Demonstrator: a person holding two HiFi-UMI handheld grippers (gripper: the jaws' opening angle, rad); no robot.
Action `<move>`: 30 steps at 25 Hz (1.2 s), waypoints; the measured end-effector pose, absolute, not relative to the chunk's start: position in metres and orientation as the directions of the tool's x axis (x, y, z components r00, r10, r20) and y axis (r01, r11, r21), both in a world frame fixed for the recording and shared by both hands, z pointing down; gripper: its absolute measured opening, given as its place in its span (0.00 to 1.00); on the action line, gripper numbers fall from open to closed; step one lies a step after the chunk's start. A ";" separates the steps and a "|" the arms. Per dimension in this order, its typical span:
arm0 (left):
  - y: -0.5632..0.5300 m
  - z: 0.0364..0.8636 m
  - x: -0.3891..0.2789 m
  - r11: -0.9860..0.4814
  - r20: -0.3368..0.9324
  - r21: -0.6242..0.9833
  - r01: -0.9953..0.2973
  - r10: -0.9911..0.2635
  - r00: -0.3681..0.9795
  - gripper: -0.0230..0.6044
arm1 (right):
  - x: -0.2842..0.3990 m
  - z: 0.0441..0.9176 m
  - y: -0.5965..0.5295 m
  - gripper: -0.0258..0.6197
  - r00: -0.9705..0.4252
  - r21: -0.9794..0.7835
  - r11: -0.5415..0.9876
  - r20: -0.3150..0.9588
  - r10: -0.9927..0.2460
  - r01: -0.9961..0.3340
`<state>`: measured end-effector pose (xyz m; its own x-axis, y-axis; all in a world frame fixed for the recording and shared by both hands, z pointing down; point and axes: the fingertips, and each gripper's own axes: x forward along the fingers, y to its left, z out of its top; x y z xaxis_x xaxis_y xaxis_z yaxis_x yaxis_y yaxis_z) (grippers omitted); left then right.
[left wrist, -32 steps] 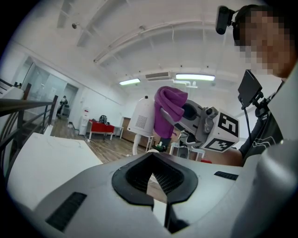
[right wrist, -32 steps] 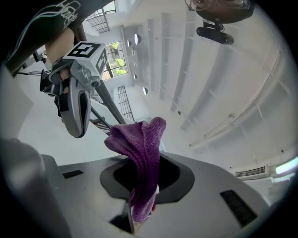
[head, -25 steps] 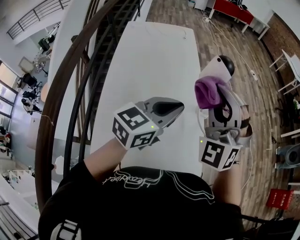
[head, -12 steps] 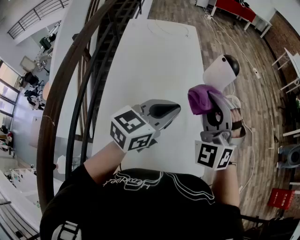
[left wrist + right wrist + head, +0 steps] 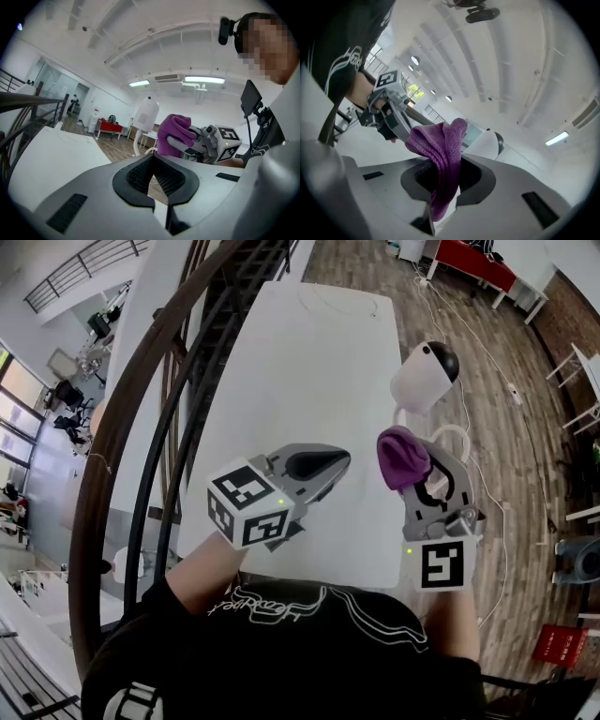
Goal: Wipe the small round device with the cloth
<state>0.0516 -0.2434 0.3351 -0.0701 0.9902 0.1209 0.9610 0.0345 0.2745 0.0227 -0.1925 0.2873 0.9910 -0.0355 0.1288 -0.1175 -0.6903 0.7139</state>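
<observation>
Small round device (image 5: 485,144) partly hidden behind cloth (image 5: 443,167) in right gripper view.

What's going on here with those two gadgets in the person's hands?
A person holds a gripper in each hand over a white table. The right gripper is clamped on a purple cloth, held near the small round white device but not touching it. The left gripper is shut and empty.

The device (image 5: 424,377) is by the table's (image 5: 300,362) right edge, beyond the right gripper's (image 5: 411,468) cloth (image 5: 397,452).
</observation>
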 end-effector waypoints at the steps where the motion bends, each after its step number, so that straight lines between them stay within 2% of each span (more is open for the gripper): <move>1: -0.244 0.329 0.044 0.034 0.111 0.277 0.960 0.992 -0.068 0.05 | 0.013 0.282 -0.192 0.13 0.991 0.661 -0.741 0.121 -0.058 -0.124; 5: -0.249 0.310 -0.003 0.038 0.073 0.277 0.960 0.995 -0.061 0.05 | -0.045 0.277 -0.192 0.13 0.982 0.394 -0.901 0.113 -0.149 -0.182; 11: -0.256 0.282 -0.083 0.045 0.034 0.253 0.966 0.998 -0.056 0.05 | -0.127 0.284 -0.196 0.13 0.945 0.028 -0.948 0.094 -0.314 -0.318; 20: -0.274 0.289 -0.211 0.010 0.050 0.207 0.978 0.999 -0.021 0.05 | -0.245 0.308 -0.222 0.13 0.892 -0.155 -0.888 0.069 -0.447 -0.433; 24: -0.282 0.292 -0.250 0.000 0.069 0.192 0.981 0.998 -0.014 0.05 | -0.275 0.314 -0.226 0.13 0.879 -0.224 -0.863 0.049 -0.475 -0.453; 30: -0.287 0.297 -0.279 -0.018 0.082 0.190 0.982 0.997 0.002 0.05 | -0.297 0.316 -0.233 0.13 0.871 -0.231 -0.852 0.031 -0.490 -0.470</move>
<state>-0.2785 -0.2866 0.2967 0.0023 0.9966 0.0825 0.9816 -0.0180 0.1901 -0.2969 -0.2328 0.3160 0.8714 -0.4896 0.0312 -0.4703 -0.8517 -0.2313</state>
